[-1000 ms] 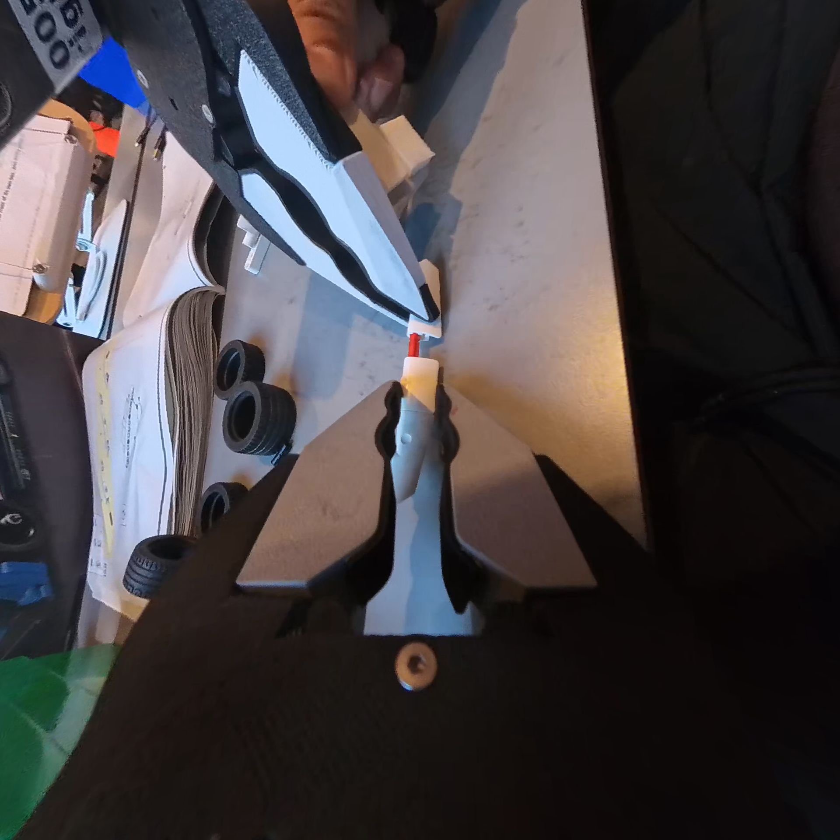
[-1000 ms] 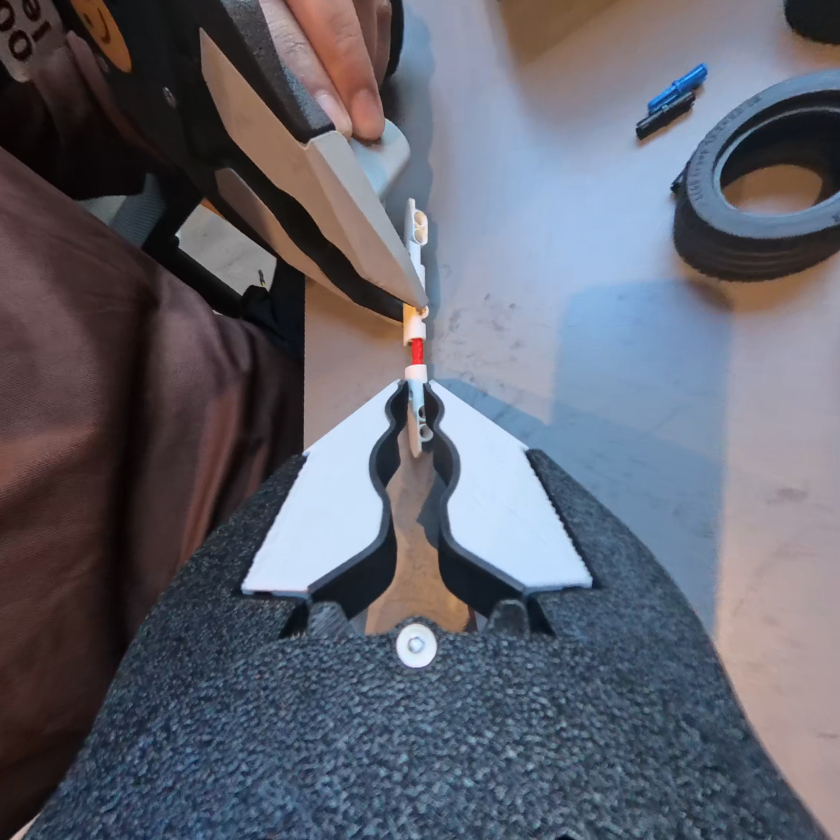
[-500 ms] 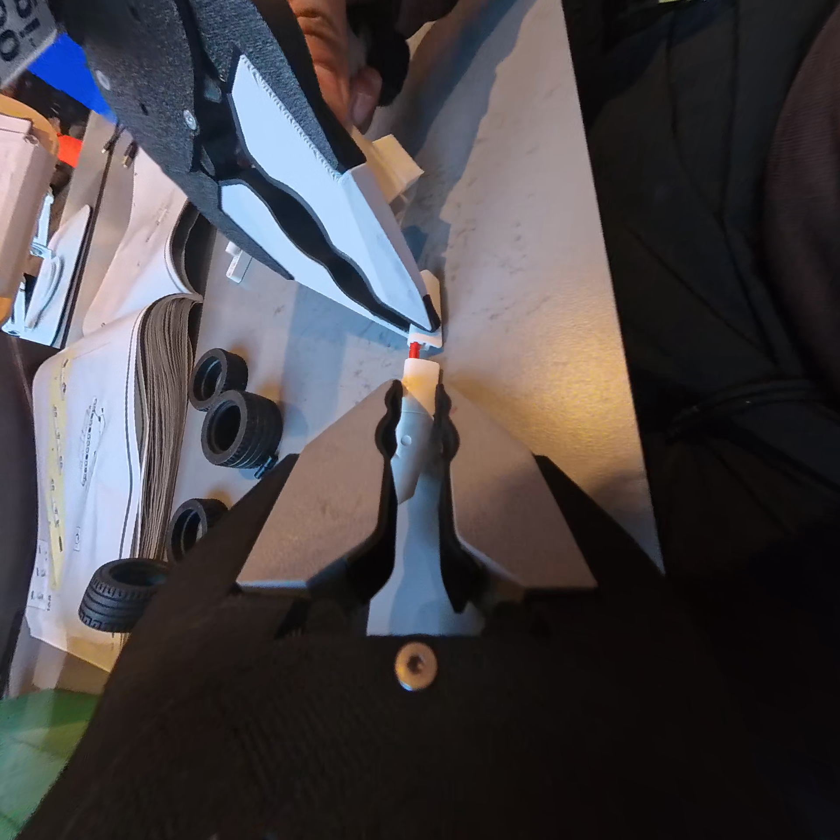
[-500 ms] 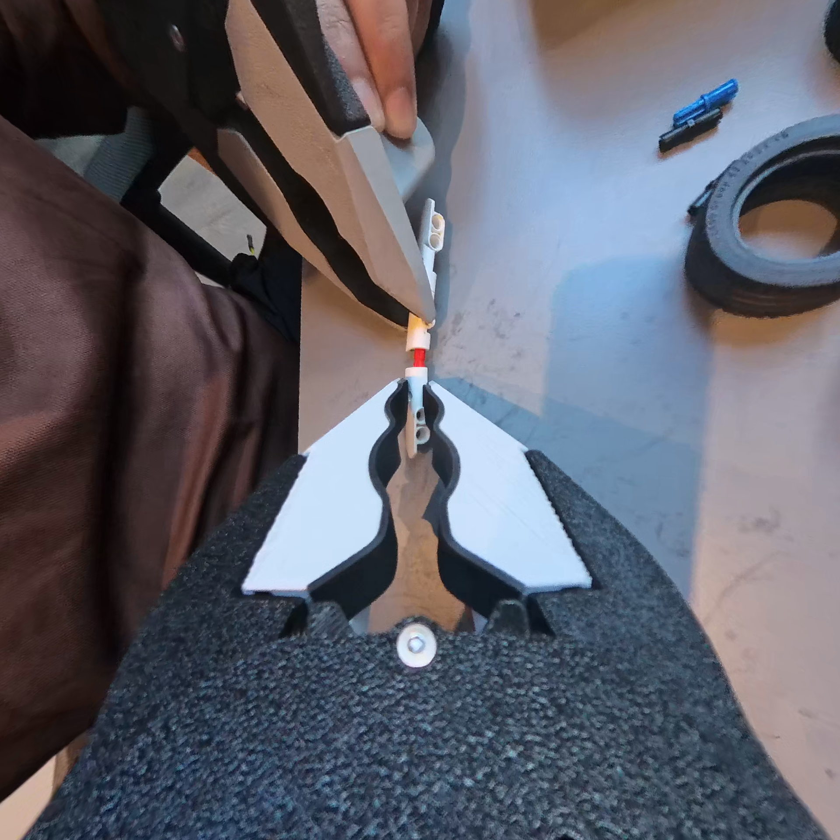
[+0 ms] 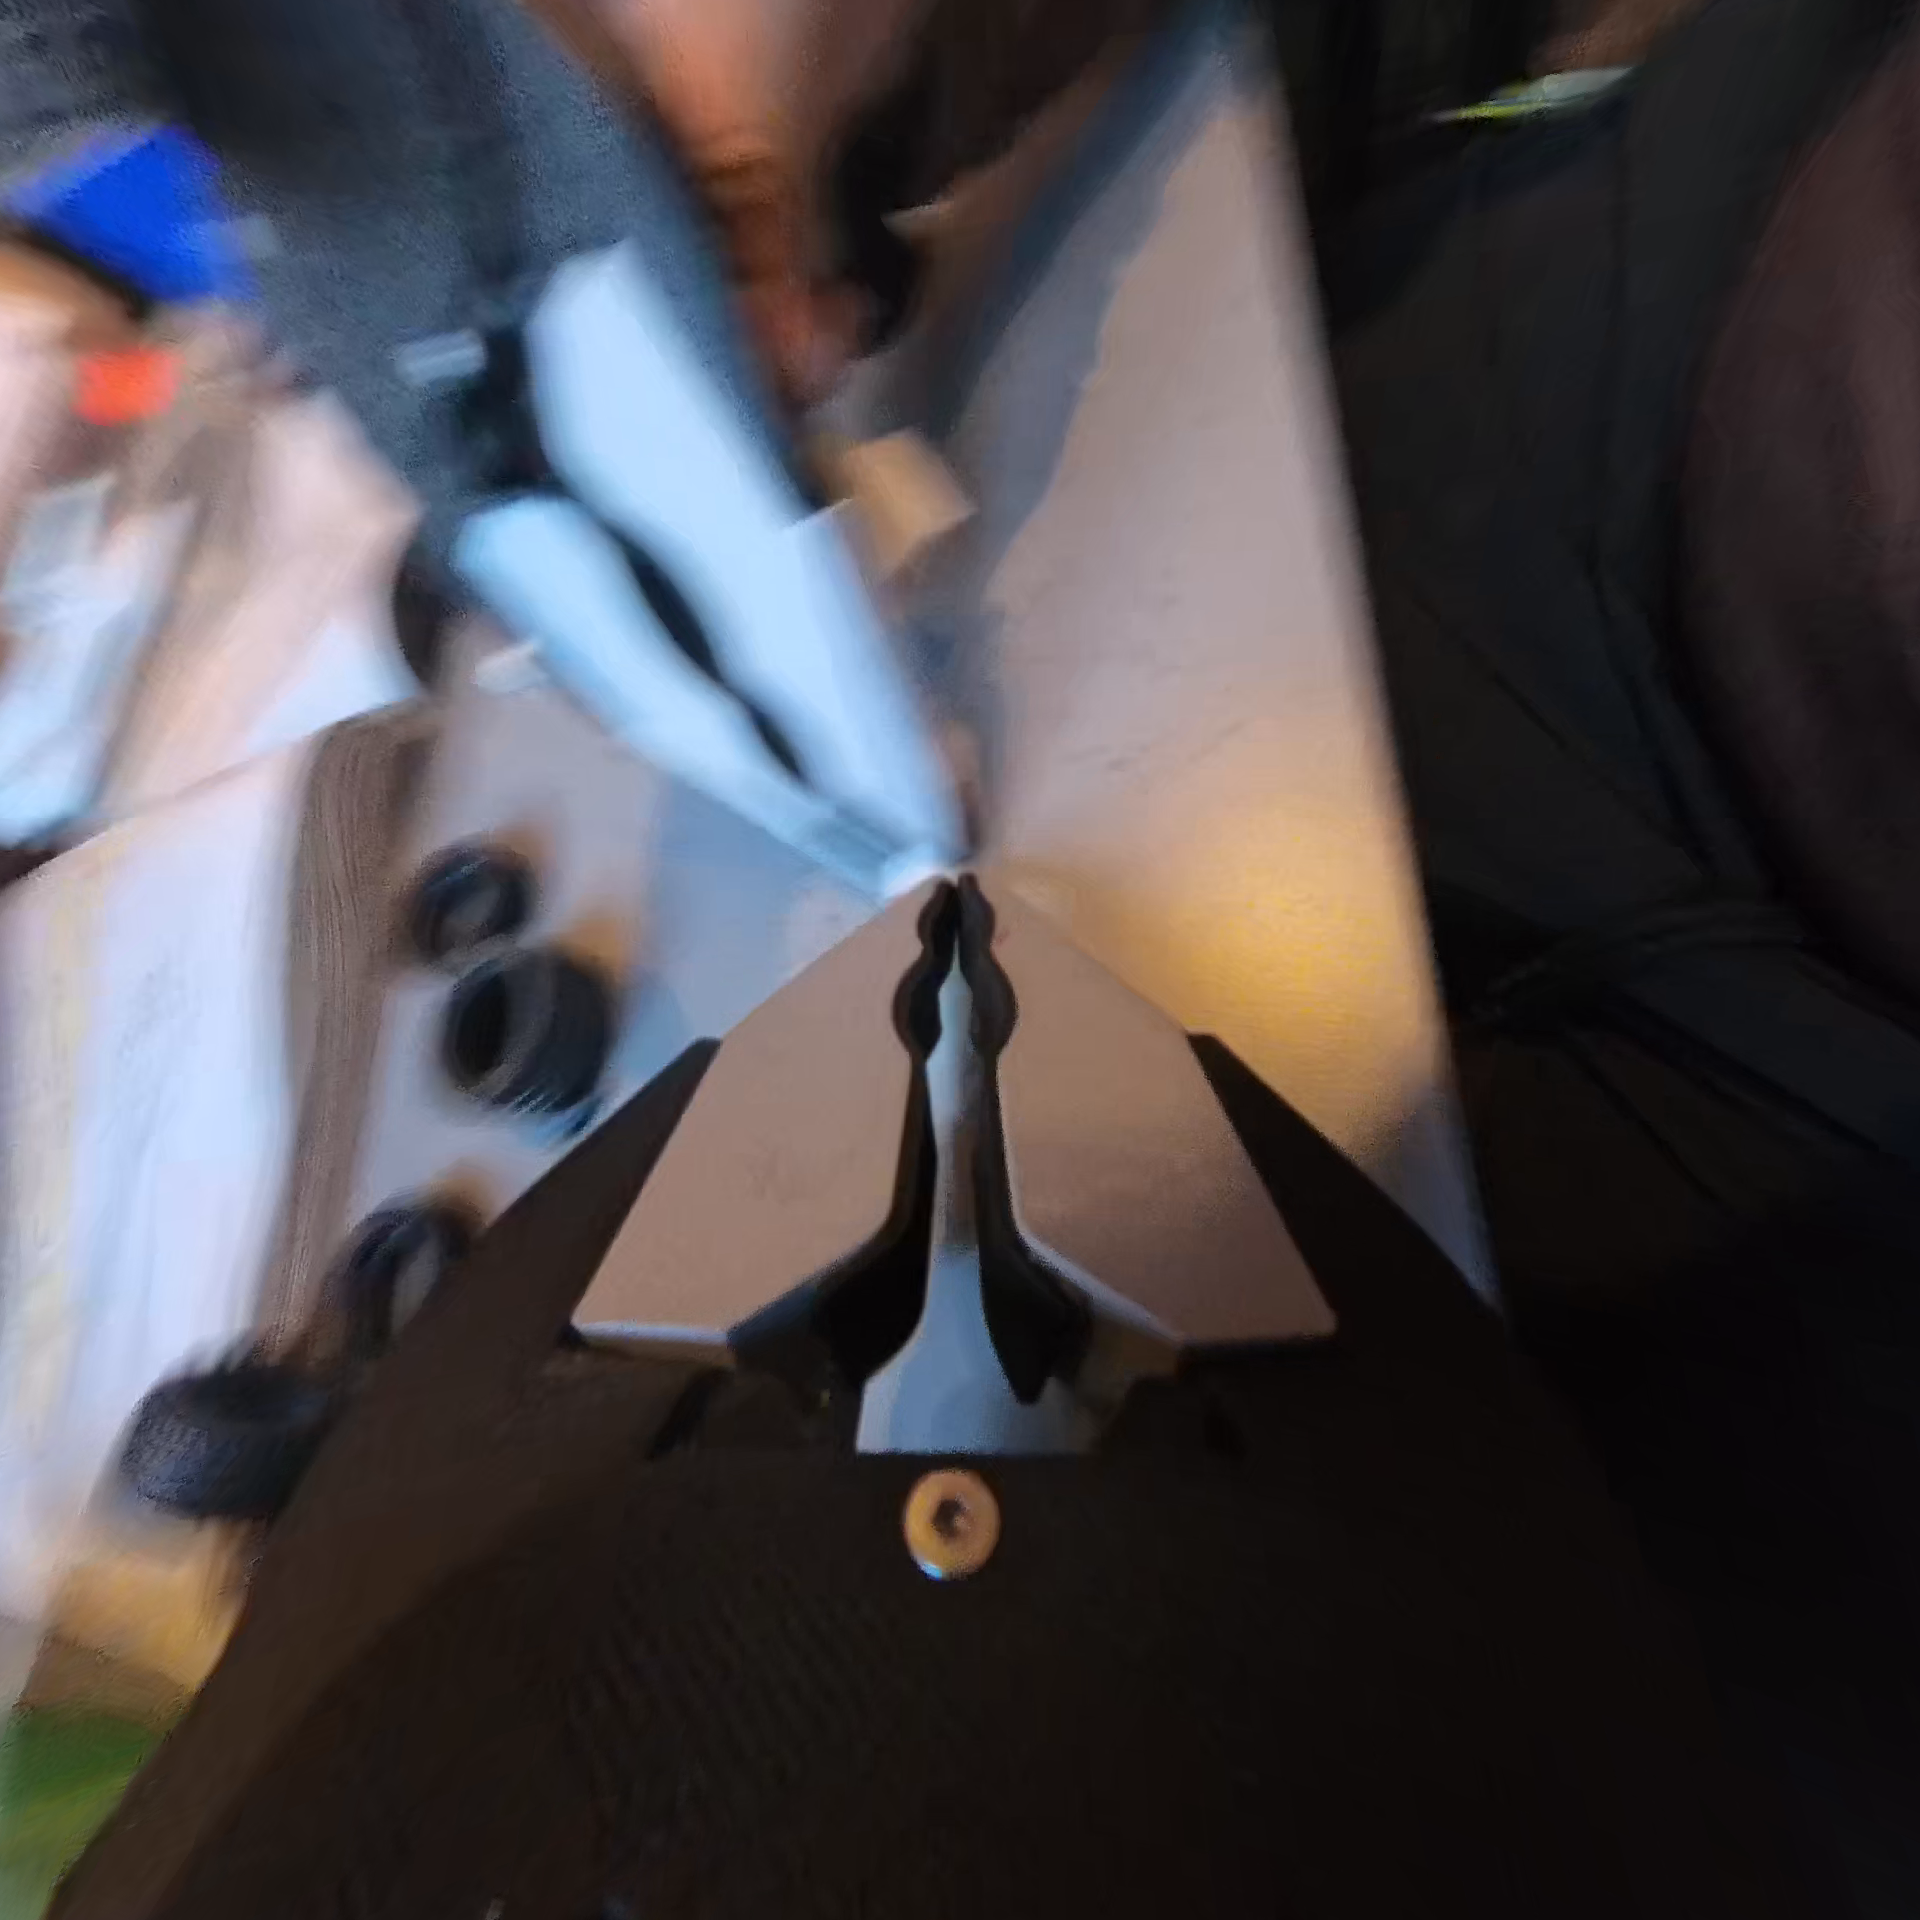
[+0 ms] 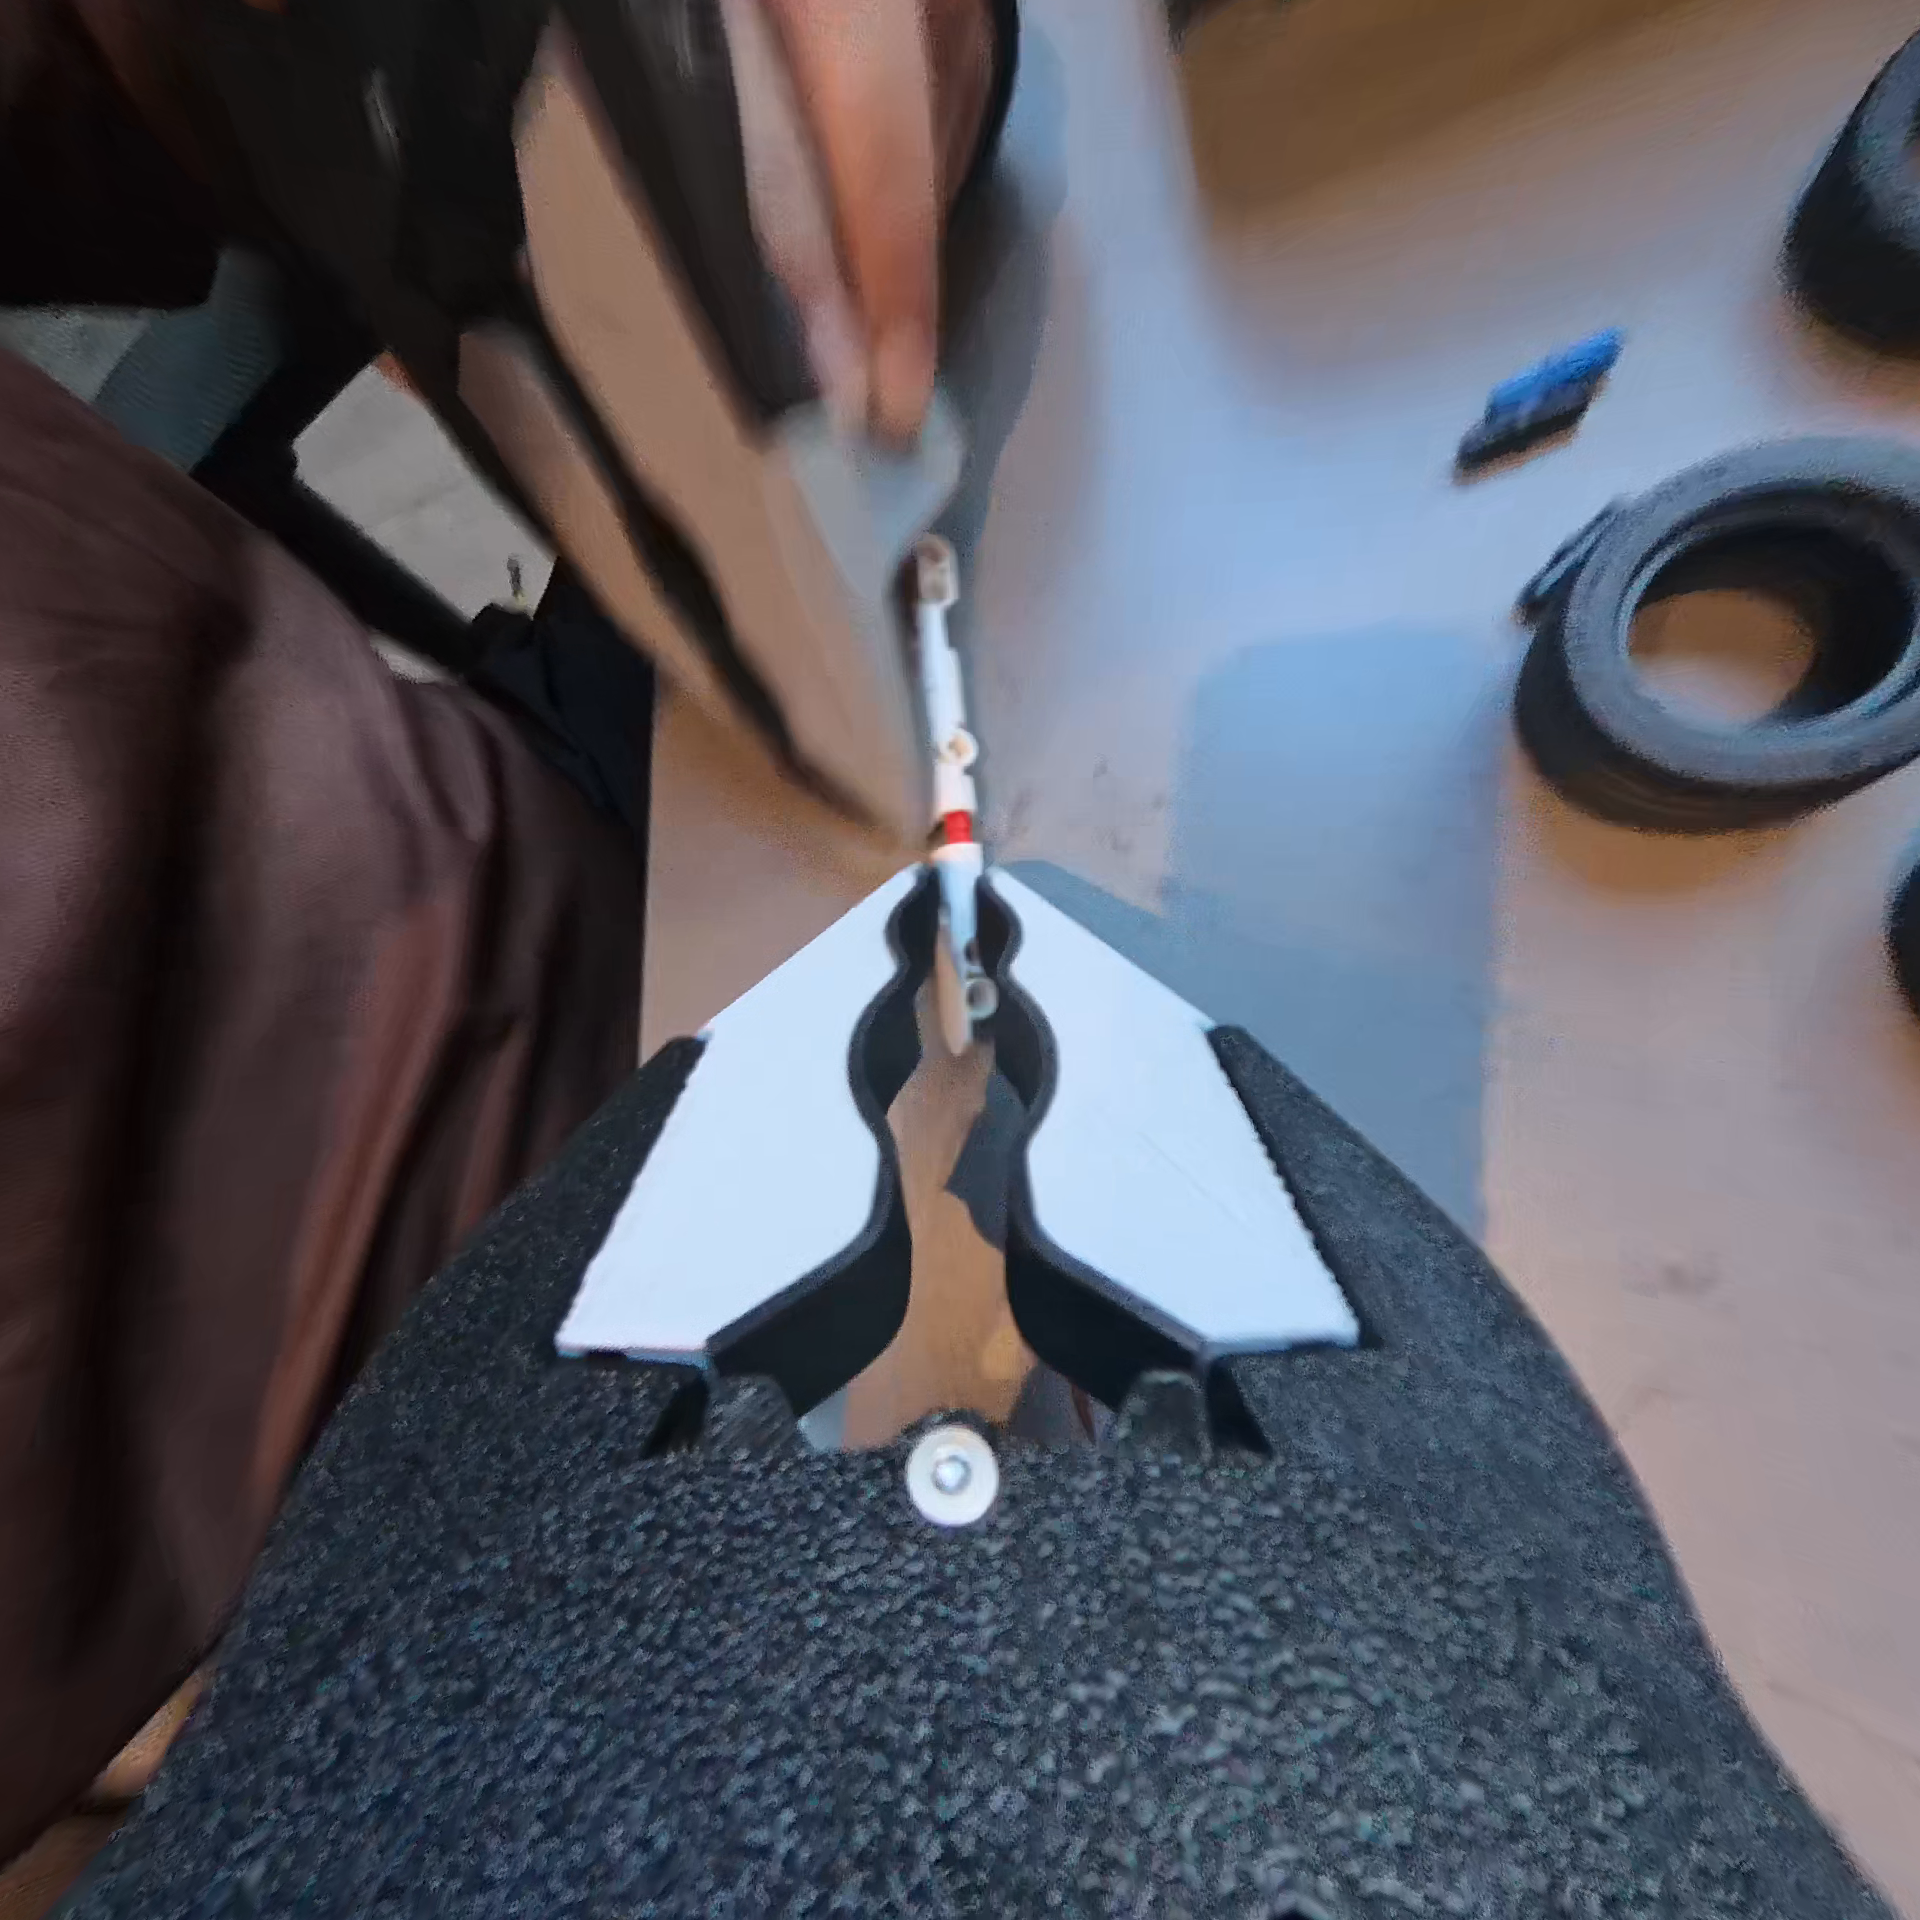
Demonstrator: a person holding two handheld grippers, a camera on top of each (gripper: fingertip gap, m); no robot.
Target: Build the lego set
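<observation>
Two grippers (image 6: 956,883) (image 5: 956,883) — one white piece (image 6: 961,966) held.

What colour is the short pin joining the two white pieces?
Red pin, clearest in the right wrist view.

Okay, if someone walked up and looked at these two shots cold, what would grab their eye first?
Probably the right tongs in the middle of the right wrist view, shut on a thin white lego piece with a red pin at its tip. The left tongs meet them nearly tip to tip; that view is badly blurred. Next, the black tyre lying on the table to the right.
</observation>
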